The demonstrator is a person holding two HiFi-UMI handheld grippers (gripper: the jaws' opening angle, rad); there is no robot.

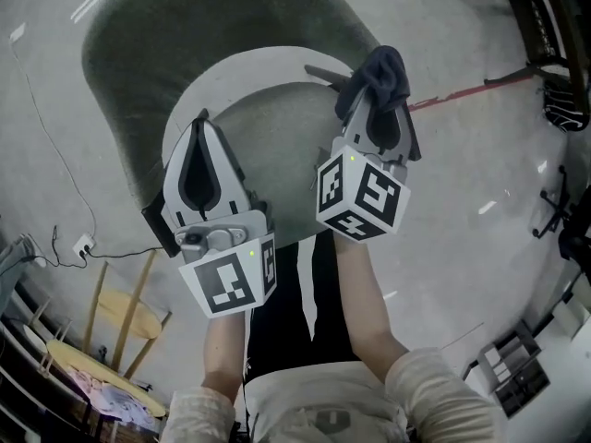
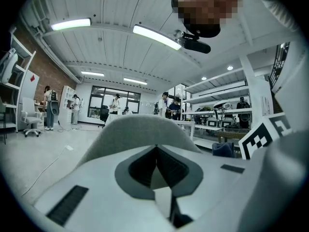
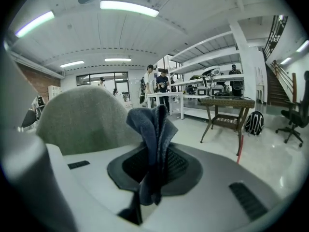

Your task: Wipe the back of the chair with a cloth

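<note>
From above in the head view, the grey-green chair (image 1: 175, 53) stands in front of me with its curved back toward the top left. My left gripper (image 1: 199, 125) hangs over the seat's left side, jaws together and empty. My right gripper (image 1: 371, 95) is over the seat's right edge, shut on a dark blue cloth (image 1: 388, 70) that bunches above its tips. The left gripper view shows that gripper (image 2: 155, 148) with its pads meeting and the chair back (image 2: 140, 129) just beyond. In the right gripper view the cloth (image 3: 152, 124) stands up from the right gripper (image 3: 154, 151), with the chair back (image 3: 82, 115) to the left.
A thin red pole (image 1: 462, 92) lies on the floor to the right. A black chair (image 1: 545, 26) is at the top right and wooden furniture (image 1: 120, 312) at the lower left. A wicker table (image 3: 227, 105), a backpack (image 3: 254, 122) and an office chair (image 3: 294, 115) stand further off. People (image 2: 116, 103) stand far away.
</note>
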